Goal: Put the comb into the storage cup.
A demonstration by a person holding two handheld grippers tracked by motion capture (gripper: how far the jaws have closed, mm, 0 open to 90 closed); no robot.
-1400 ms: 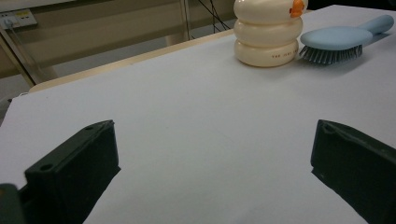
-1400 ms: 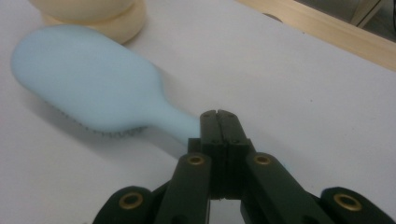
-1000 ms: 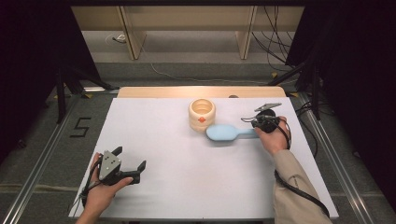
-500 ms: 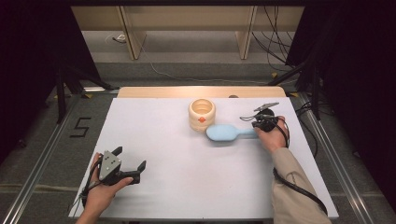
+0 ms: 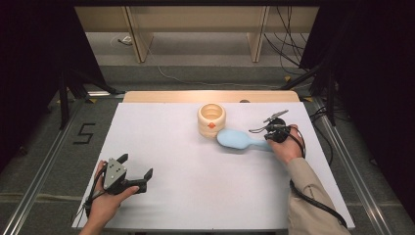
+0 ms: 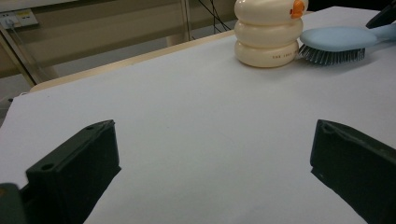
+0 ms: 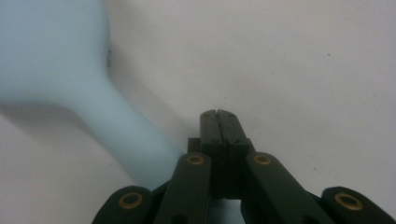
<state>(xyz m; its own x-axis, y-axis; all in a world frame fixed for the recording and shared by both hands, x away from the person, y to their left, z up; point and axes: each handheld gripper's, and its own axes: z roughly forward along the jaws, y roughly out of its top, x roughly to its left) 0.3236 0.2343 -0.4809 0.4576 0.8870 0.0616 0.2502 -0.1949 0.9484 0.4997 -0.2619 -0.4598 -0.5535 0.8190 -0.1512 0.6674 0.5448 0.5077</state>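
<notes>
Hairbrush (image 5: 239,139) is lying bristles-down on the surface (image 5: 195,186) beside the cream holder (image 5: 211,119) while the right hand-held gripper (image 5: 272,131), jaws together beside its handle, is needing to reopen; left hand-held gripper (image 5: 134,174) is resting apart.

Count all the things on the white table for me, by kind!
Cream ringed cup: 1
Light blue hairbrush: 1
Hand-held grippers: 2, the left hand-held gripper and the right hand-held gripper
Total: 4
</notes>
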